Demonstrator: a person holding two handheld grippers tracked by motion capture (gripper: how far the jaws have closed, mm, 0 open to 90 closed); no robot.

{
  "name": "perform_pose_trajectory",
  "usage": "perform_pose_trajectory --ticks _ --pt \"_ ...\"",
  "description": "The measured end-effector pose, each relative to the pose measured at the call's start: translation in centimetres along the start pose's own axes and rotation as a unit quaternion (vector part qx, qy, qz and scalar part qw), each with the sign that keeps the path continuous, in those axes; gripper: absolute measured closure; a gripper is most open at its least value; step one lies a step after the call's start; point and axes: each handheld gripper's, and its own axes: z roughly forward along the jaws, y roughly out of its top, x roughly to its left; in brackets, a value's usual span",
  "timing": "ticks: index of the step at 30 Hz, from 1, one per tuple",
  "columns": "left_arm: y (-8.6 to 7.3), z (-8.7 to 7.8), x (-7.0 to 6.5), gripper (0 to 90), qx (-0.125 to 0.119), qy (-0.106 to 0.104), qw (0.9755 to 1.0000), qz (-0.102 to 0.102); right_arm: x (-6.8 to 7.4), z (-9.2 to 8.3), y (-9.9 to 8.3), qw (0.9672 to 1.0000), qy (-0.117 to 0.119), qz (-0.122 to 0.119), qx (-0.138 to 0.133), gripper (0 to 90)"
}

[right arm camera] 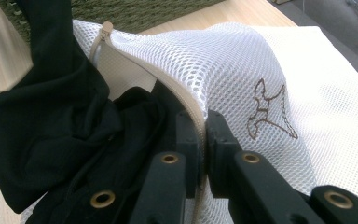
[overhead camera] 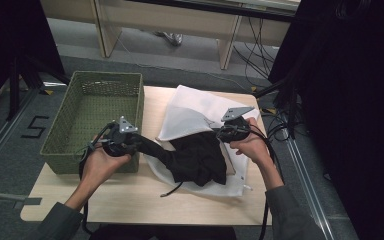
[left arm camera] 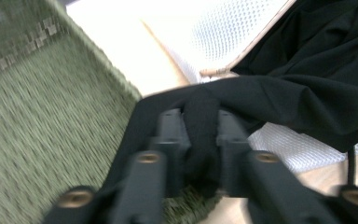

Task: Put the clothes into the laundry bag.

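L gripper clamped on black garment, stretched toward green basket, prob just beside its rim; R gripper pinching zip edge of white mesh bag on table

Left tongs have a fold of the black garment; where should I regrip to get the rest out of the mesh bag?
Probably the bunched black garment at the mesh bag mouth, approached from the basket side: the right tongs hold the zipper edge up there.

A green woven basket sits at the left of a light wooden table.
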Motion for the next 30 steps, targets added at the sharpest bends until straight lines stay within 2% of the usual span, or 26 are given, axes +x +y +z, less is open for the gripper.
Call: perform_pose_trajectory --ticks 1,3,4,6,7,8,9,10,11,12,13,14,17,18,20,21,22,23,24,25,26,27,28,29,30 --pt "0.5 -0.6 -0.1 80.7 -0.018 -0.007 0.9998 0.003 0.0 -0.1 0.0 1.0 0.001 0.001 -0.001 86.4" --pt "0.9 -1.0 -0.3 82.0 -0.025 -0.01 0.9996 0.01 0.0 -0.1 0.0 1.0 0.005 0.005 0.002 86.4" --pt "1.2 -1.3 -0.7 82.3 -0.039 -0.024 0.9989 0.009 0.0 0.0 0.0 1.0 0.0 0.001 -0.002 86.4" --pt "2.0 -1.6 -1.9 82.4 -0.074 -0.081 0.9937 -0.024 0.0 0.0 0.0 1.0 0.0 0.003 -0.001 86.4" --pt "2.6 -1.7 -2.9 82.4 -0.08 -0.105 0.9911 -0.02 0.0 -0.1 0.1 1.0 0.005 0.003 0.003 86.4" --pt "3.0 -1.6 -3.8 82.4 -0.083 -0.118 0.9895 -0.01 -0.1 -0.1 0.2 0.9999 0.004 -0.009 -0.002 86.4" --pt "3.4 -1.2 -4.7 82.4 -0.085 -0.131 0.9878 -0.005 0.1 -0.1 0.2 1.0 0.004 0.002 0.0 86.4" --pt "3.6 -0.8 -5.4 82.3 -0.085 -0.143 0.986 -0.006 0.2 -0.1 0.2 1.0 0.003 0.003 0.001 86.4" --pt "3.9 0.1 -6.3 82.2 -0.078 -0.163 0.9836 0.004 0.2 -0.1 0.2 1.0 0.004 0.0 0.002 86.4" --pt "4.1 0.8 -7.0 82.0 -0.077 -0.169 0.9827 0.0 0.2 -0.2 0.2 1.0 0.004 -0.001 0.003 86.4" --pt "4.2 1.9 -7.7 81.9 -0.074 -0.184 0.9802 0.005 0.2 -0.2 0.2 1.0 0.006 0.001 0.002 86.4" --pt "4.3 3.3 -8.7 81.4 -0.068 -0.196 0.9781 0.002 0.2 -0.2 0.3 0.9999 0.004 -0.011 -0.002 86.4" --pt "4.4 6.5 -10.2 81.1 -0.05 -0.204 0.9777 0.005 0.3 -0.2 0.3 0.9999 0.008 -0.008 -0.002 86.4" --pt "4.4 7.6 -10.6 80.6 -0.048 -0.202 0.9783 0.0 0.3 -0.2 0.3 0.9999 0.008 -0.008 -0.003 86.4" --pt "4.4 9.9 -11.0 79.0 -0.042 -0.205 0.9776 -0.022 0.4 -0.3 0.3 1.0 0.008 -0.004 -0.003 86.4" --pt "4.2 11.5 -11.1 74.7 -0.027 -0.205 0.9781 -0.024 0.4 -0.3 0.2 1.0 0.004 -0.003 -0.001 86.3" --pt "4.2 11.5 -11.1 70.3 -0.027 -0.205 0.9781 -0.024 0.4 -0.3 0.2 1.0 0.004 -0.003 -0.001 86.3" --pt "3.8 12.1 -11.5 65.0 -0.03 -0.214 0.9761 -0.023 0.3 -0.3 0.1 1.0 0.003 -0.005 -0.006 86.4" --pt "3.8 12.1 -11.5 59.9 -0.03 -0.214 0.9761 -0.023 0.3 -0.3 0.2 0.9999 0.002 -0.008 -0.007 86.4" --pt "3.8 11.5 -11.9 52.9 -0.028 -0.207 0.978 -0.005 0.3 -0.3 0.1 1.0 0.004 -0.006 -0.006 86.3" --pt "3.8 11.5 -11.9 45.4 -0.028 -0.207 0.978 -0.005 0.3 -0.3 0.1 1.0 0.004 -0.006 -0.006 86.3" --pt "3.9 10.3 -12.2 39.3 -0.031 -0.183 0.9824 0.014 0.3 -0.3 0.1 0.9999 0.005 -0.007 -0.007 86.3" --pt "3.9 10.3 -12.2 35.3 -0.031 -0.183 0.9824 0.014 0.3 -0.3 0.1 0.9999 0.005 -0.007 -0.007 86.3" --pt "3.8 9.6 -12.3 35.3 -0.032 -0.176 0.9836 0.022 0.3 -0.3 0.1 0.9999 0.006 -0.006 -0.007 86.3" --pt "3.6 8.9 -12.3 30.1 -0.029 -0.174 0.9838 0.032 0.3 -0.3 0.1 1.0 0.004 -0.005 -0.006 86.3"
